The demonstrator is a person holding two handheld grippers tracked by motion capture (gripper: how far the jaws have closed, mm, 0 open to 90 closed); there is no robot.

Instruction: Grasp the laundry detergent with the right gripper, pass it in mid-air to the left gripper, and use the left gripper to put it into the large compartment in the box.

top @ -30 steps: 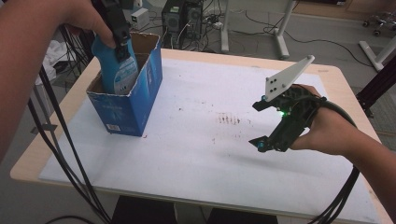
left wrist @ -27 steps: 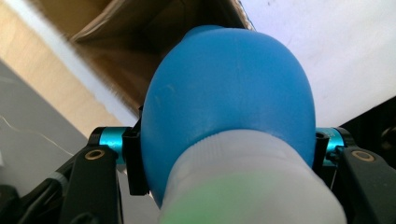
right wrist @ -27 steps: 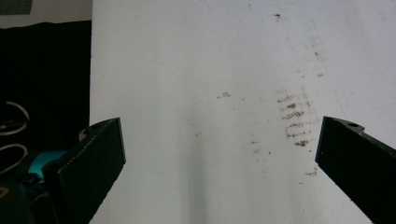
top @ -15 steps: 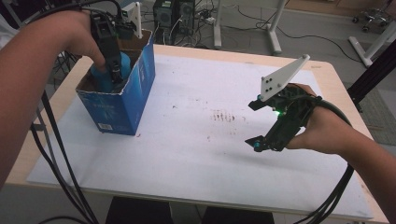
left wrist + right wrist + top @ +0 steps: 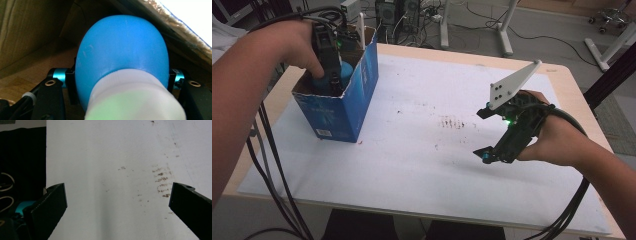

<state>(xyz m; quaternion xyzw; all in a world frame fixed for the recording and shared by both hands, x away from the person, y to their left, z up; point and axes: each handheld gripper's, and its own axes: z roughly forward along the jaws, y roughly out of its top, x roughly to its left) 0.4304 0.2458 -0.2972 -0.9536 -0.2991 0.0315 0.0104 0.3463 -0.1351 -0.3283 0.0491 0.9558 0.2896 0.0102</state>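
Note:
A blue cardboard box (image 5: 339, 107) stands open-topped at the table's left. My left gripper (image 5: 331, 75) reaches down into it from above, shut on a blue bottle (image 5: 346, 70). In the left gripper view the blue bottle (image 5: 122, 50) with its white cap (image 5: 135, 100) sits between the pads (image 5: 71, 82), and the box's brown inner walls (image 5: 27, 30) close in around it. At the right, my right gripper (image 5: 484, 135) hovers over the white sheet (image 5: 422, 165). The right gripper (image 5: 117, 197) stands open, with nothing between its jaws.
The white sheet covers most of the wooden table (image 5: 564, 75) and carries brown smudges (image 5: 454, 122) near its middle. Black cables (image 5: 272, 165) hang off the table's left edge. Desk legs and computer gear stand on the floor beyond the far edge.
My left gripper has sunk with the blue bottle from above the box's rim down into the box. The right gripper has stayed in place.

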